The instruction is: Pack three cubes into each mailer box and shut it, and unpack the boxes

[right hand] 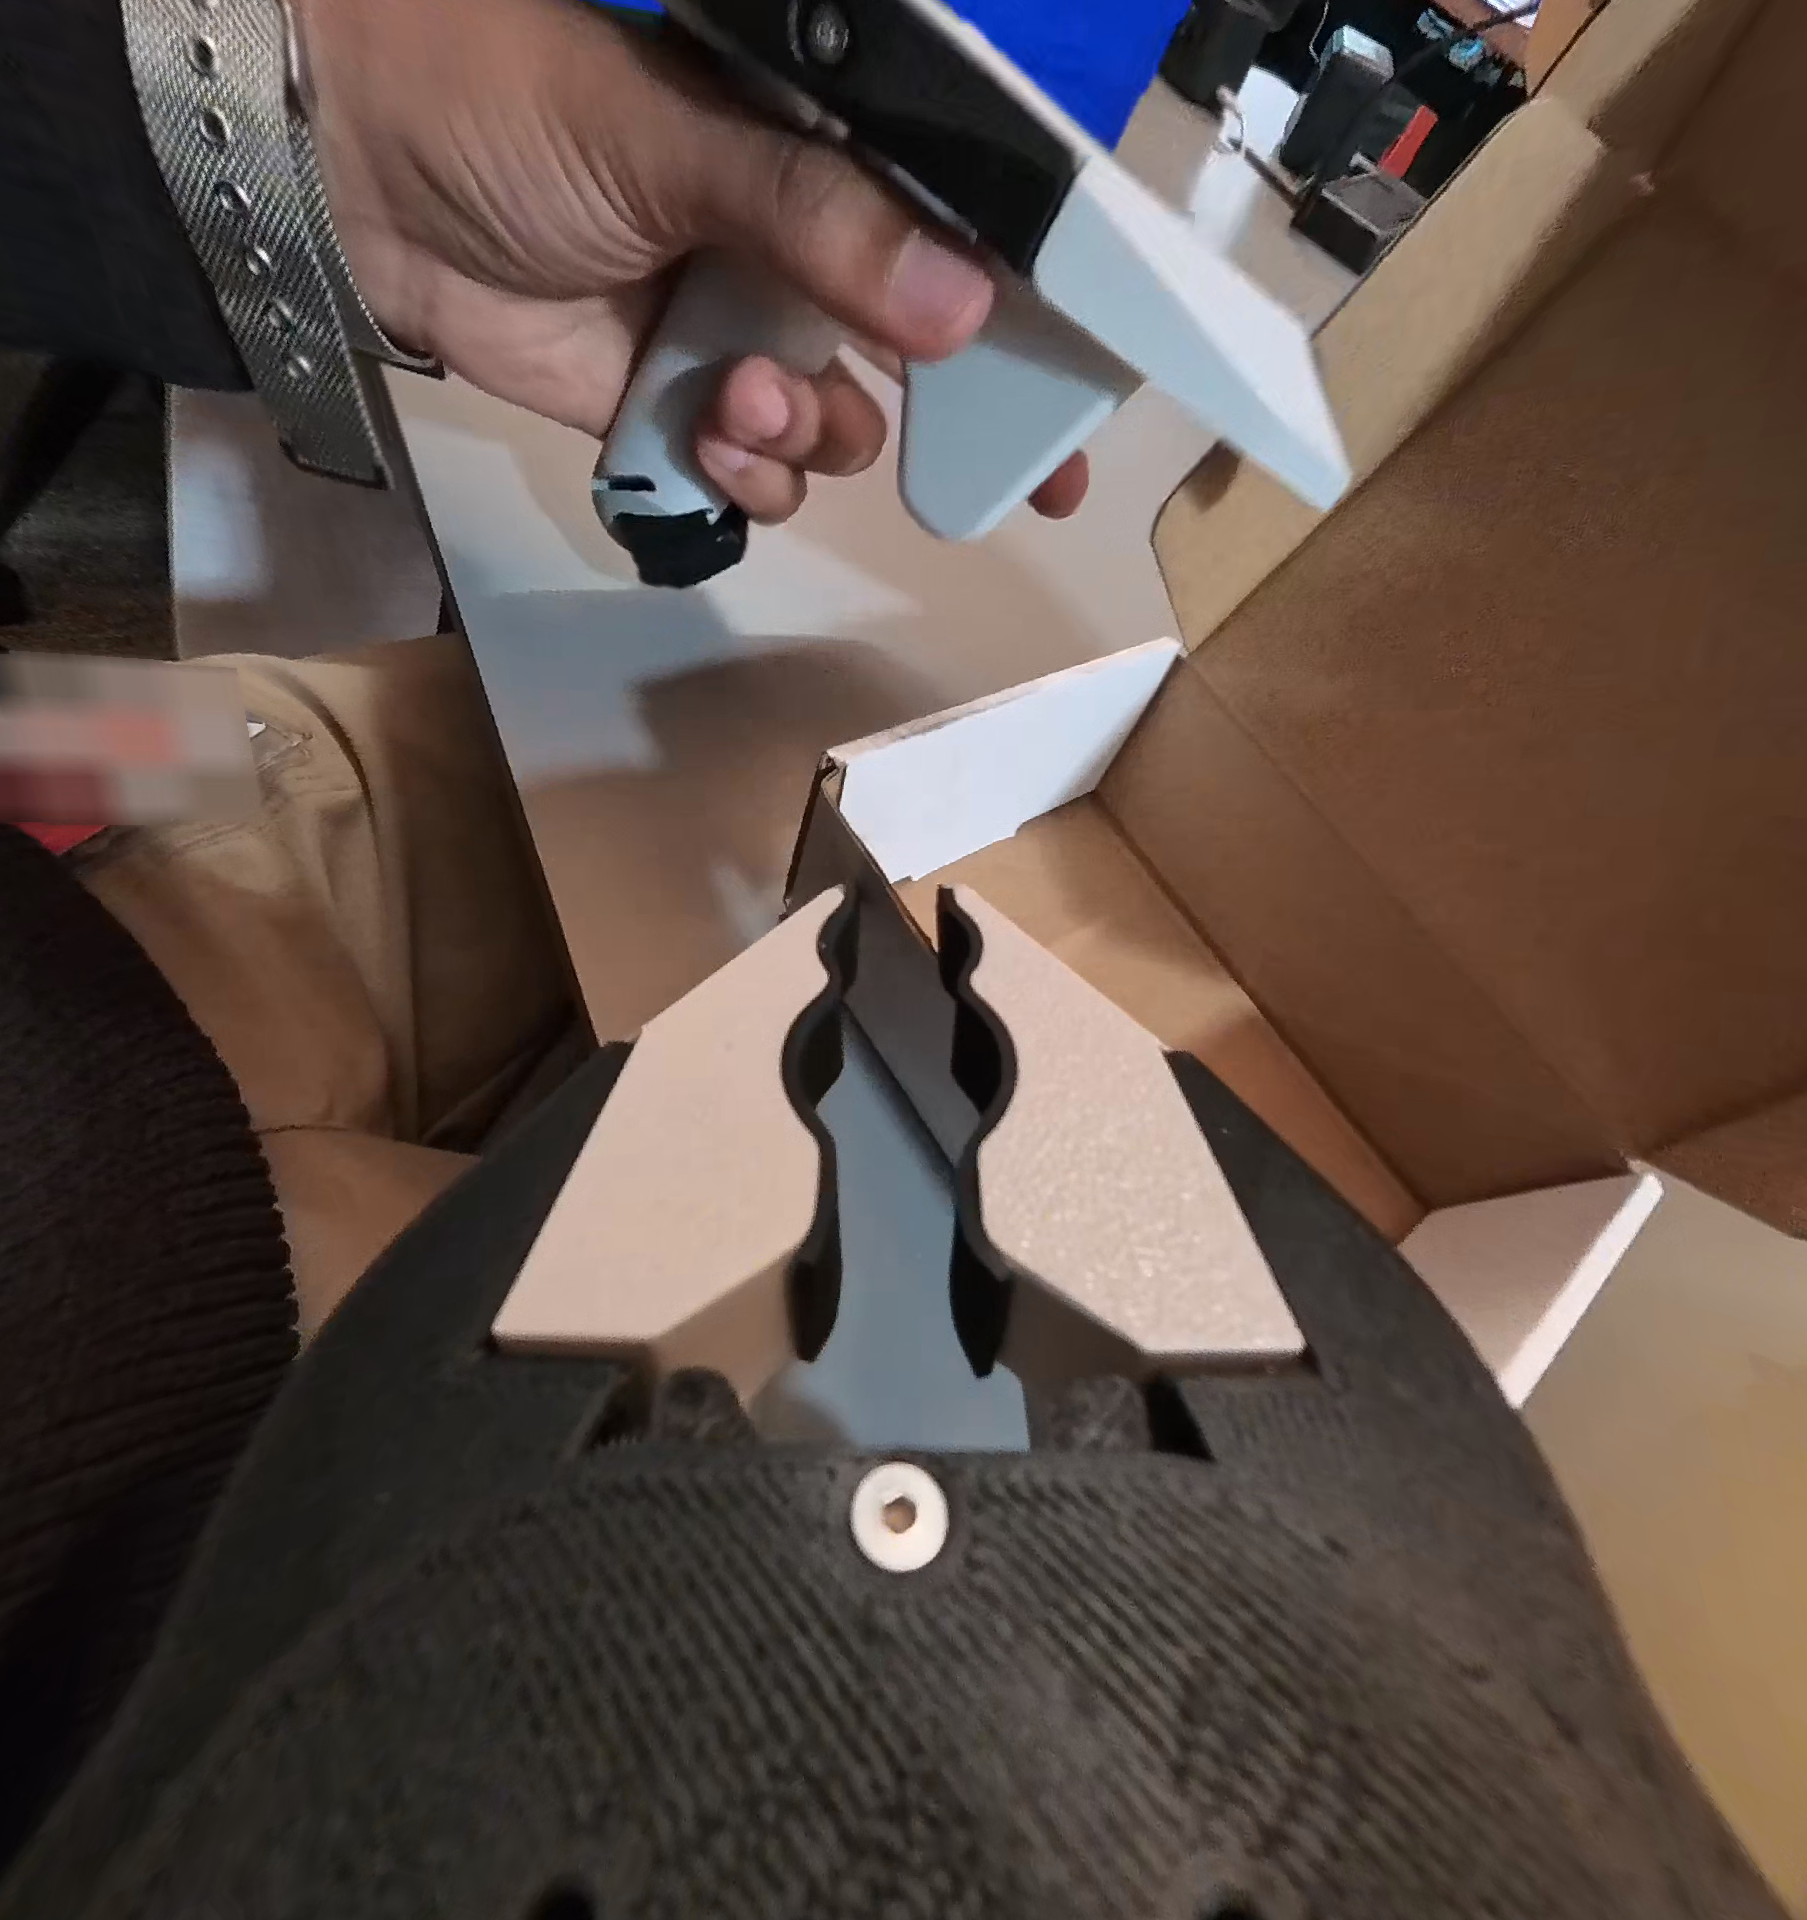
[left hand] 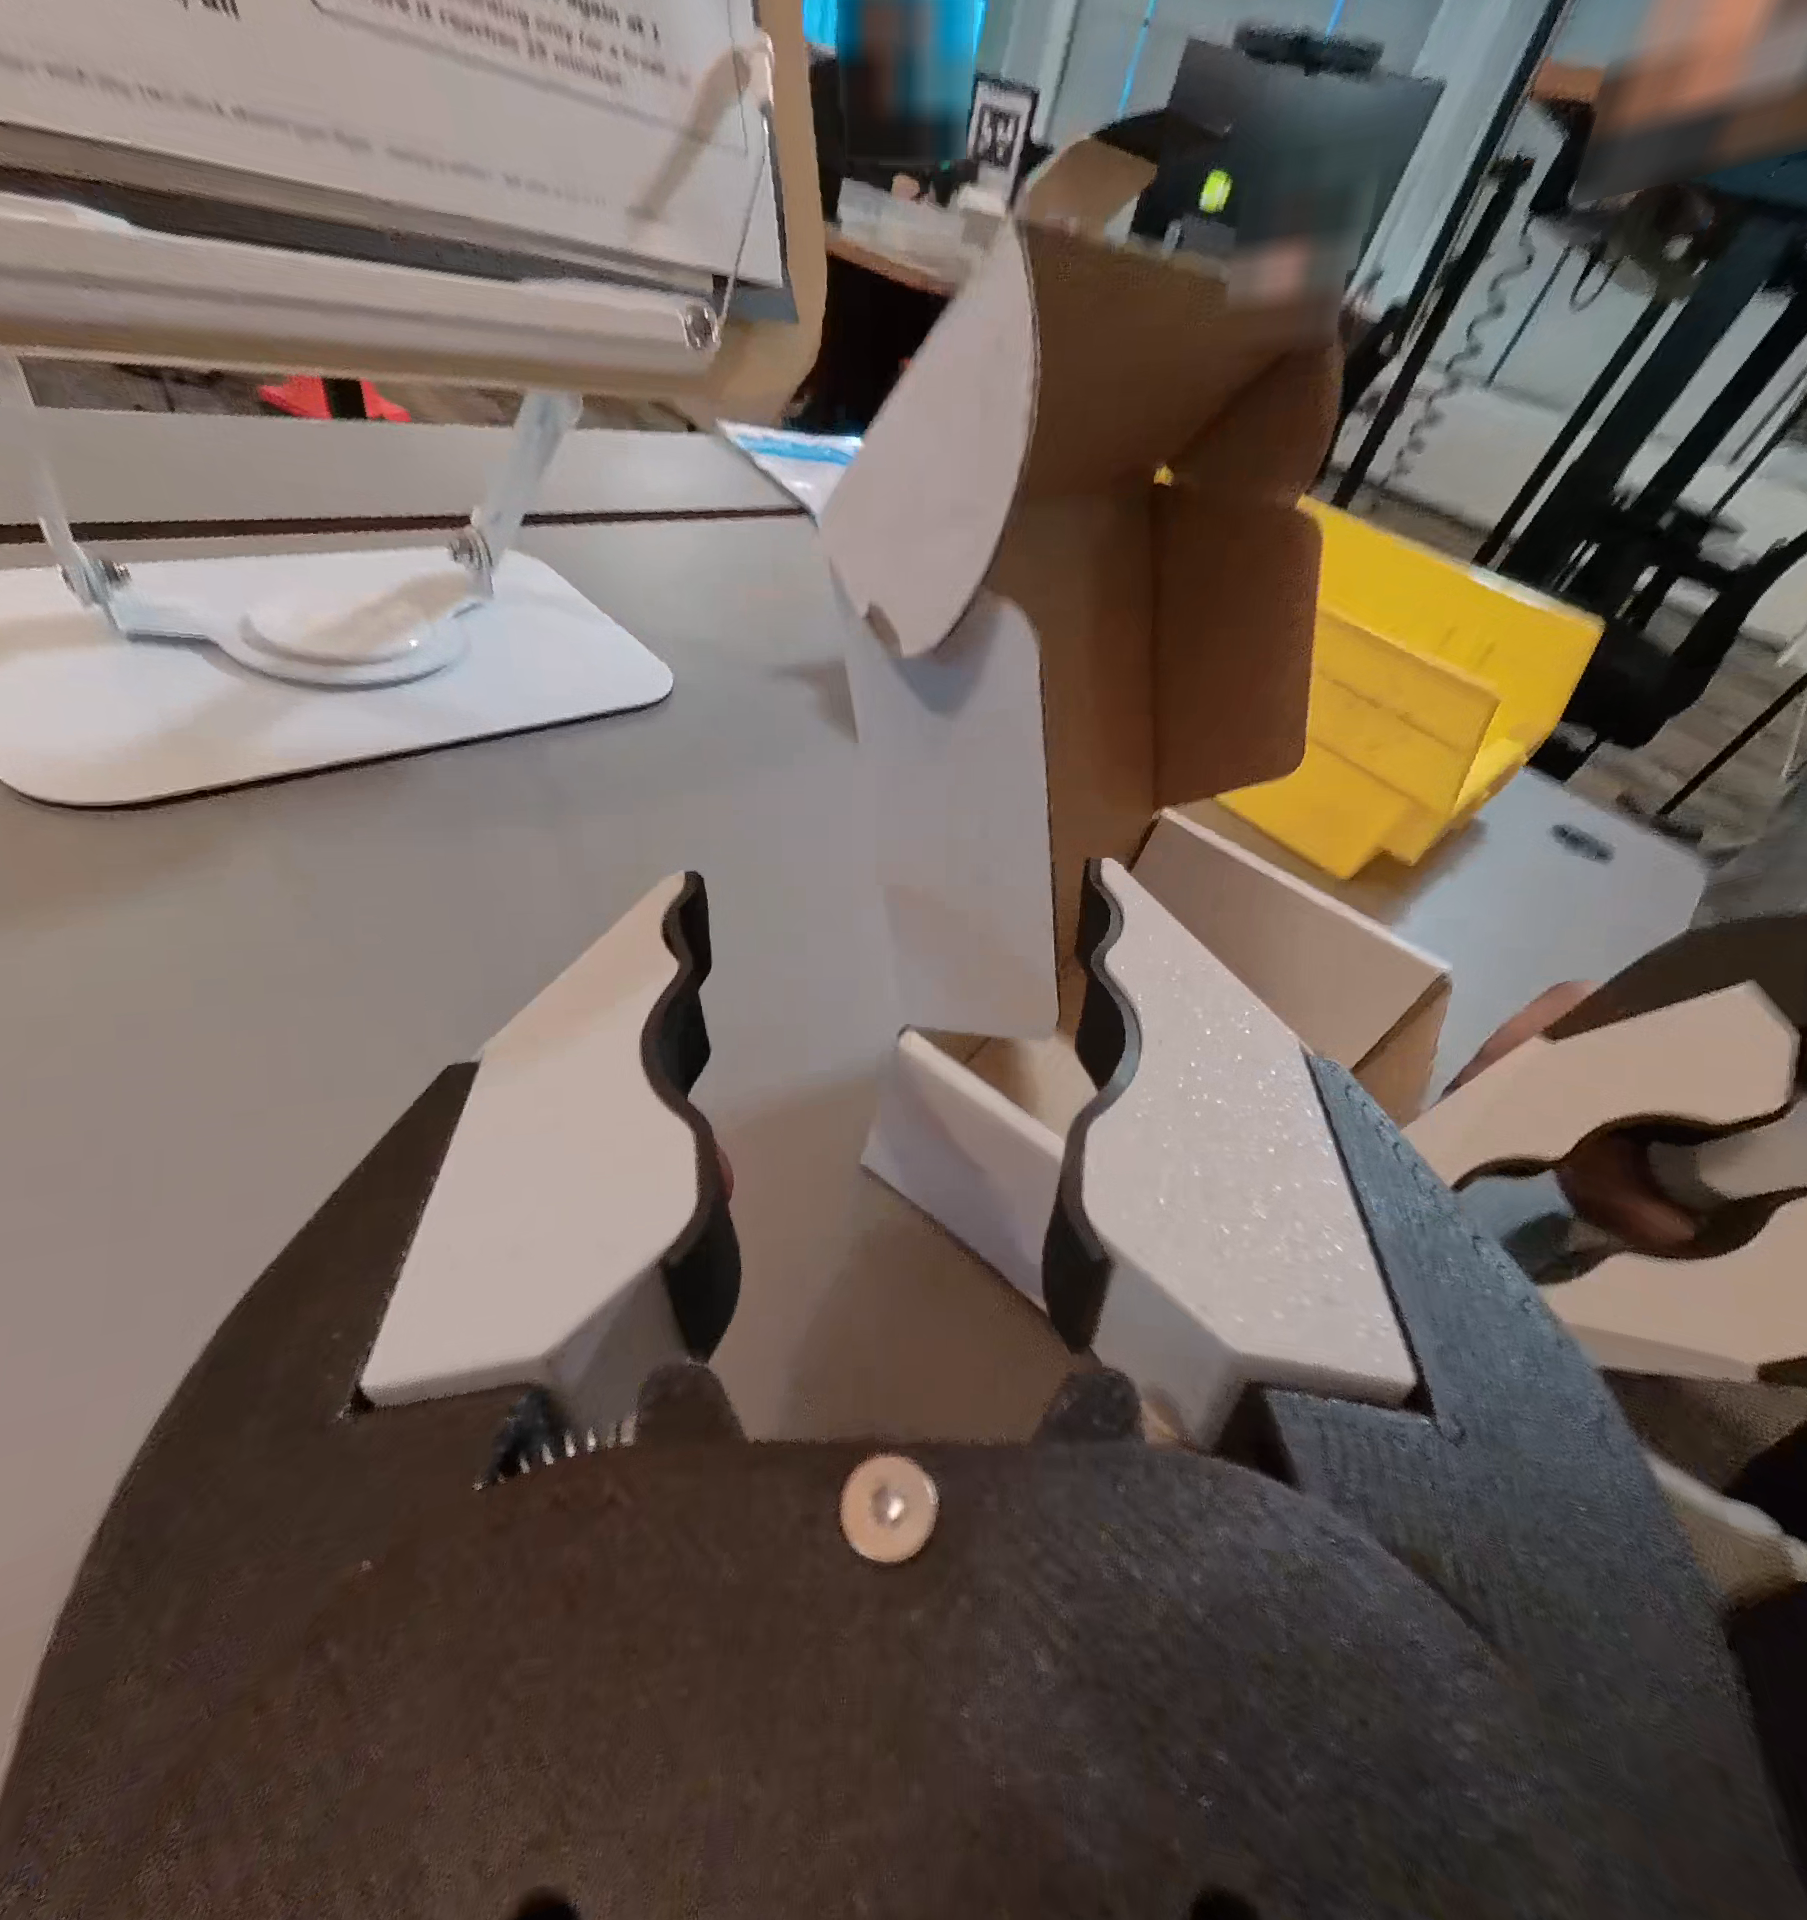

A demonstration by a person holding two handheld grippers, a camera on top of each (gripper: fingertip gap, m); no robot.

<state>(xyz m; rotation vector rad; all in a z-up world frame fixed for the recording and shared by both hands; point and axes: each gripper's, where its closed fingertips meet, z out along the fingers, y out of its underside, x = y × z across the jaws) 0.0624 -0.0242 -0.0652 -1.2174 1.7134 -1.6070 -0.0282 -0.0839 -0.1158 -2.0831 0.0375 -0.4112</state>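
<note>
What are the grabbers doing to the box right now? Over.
Left gripper jaws open, holding nothing, facing the raised lid. Right gripper jaws pinched on the mailer box front wall. No cubes visible. Yellow bin behind, clear.

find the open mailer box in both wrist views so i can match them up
Left wrist view: the mailer box sits centre-right just beyond the open left gripper, its lid standing upright above it.
Right wrist view: the mailer box fills the right half, brown inside showing, and the right gripper is shut on its near wall.
Shared landmark: the box's white side wall.
</note>
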